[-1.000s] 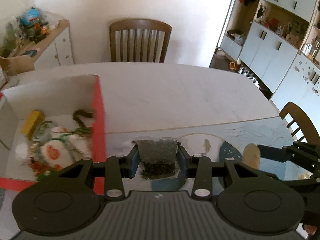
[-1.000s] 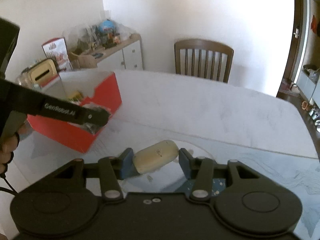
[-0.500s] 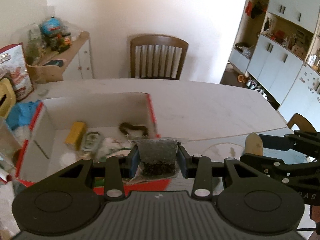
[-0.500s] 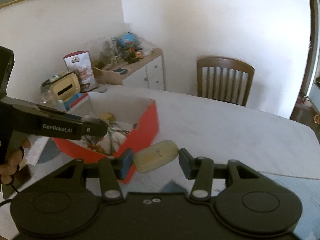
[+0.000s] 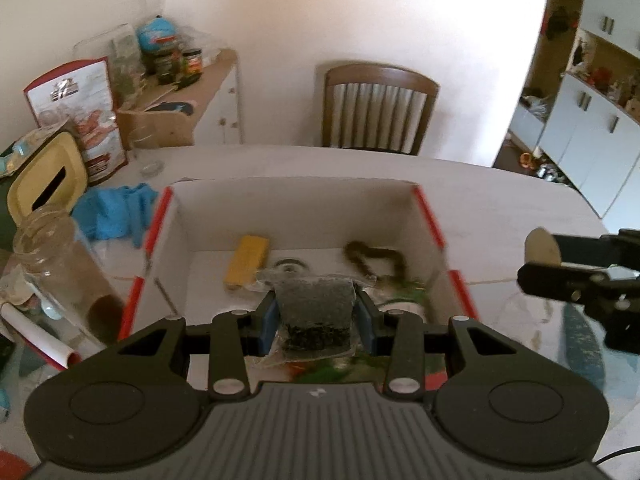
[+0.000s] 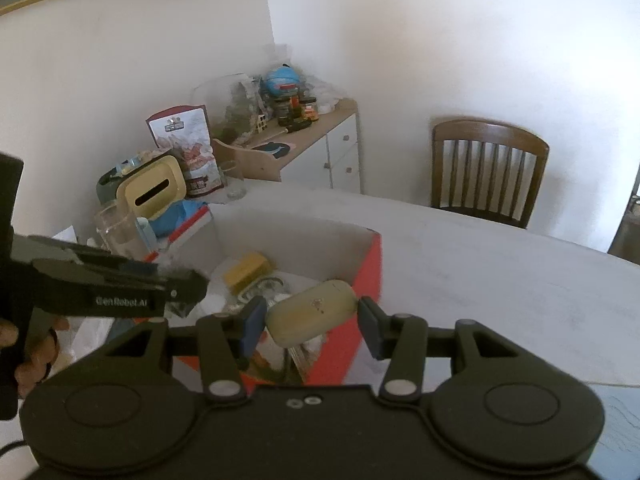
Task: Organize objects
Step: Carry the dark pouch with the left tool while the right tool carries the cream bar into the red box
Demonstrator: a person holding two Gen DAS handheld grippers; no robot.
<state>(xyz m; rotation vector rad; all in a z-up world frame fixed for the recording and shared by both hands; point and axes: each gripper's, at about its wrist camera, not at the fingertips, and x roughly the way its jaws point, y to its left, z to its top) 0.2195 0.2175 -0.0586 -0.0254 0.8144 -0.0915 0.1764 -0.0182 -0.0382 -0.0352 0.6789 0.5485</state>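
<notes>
My left gripper [image 5: 316,316] is shut on a clear packet of dark dried leaves [image 5: 314,312] and holds it above the open red and white box [image 5: 428,208]. The box holds a yellow block [image 5: 246,262], a dark looped cord [image 5: 376,258] and several other items. My right gripper [image 6: 312,318] is shut on a beige oval case [image 6: 312,312] and holds it over the box's right edge [image 6: 370,264]. The left gripper shows at the left of the right wrist view [image 6: 176,284]; the right gripper shows at the right of the left wrist view [image 5: 560,268].
A glass jar [image 5: 52,256], a blue cloth [image 5: 112,210], a cream tissue holder [image 5: 46,180] and a red-edged bag [image 5: 80,112] crowd the table's left end. A cluttered sideboard [image 5: 200,100] stands behind. A wooden chair [image 5: 378,108] stands at the table's far side.
Both grippers have moved left, from the table's front part to over the red box, each still holding its object.
</notes>
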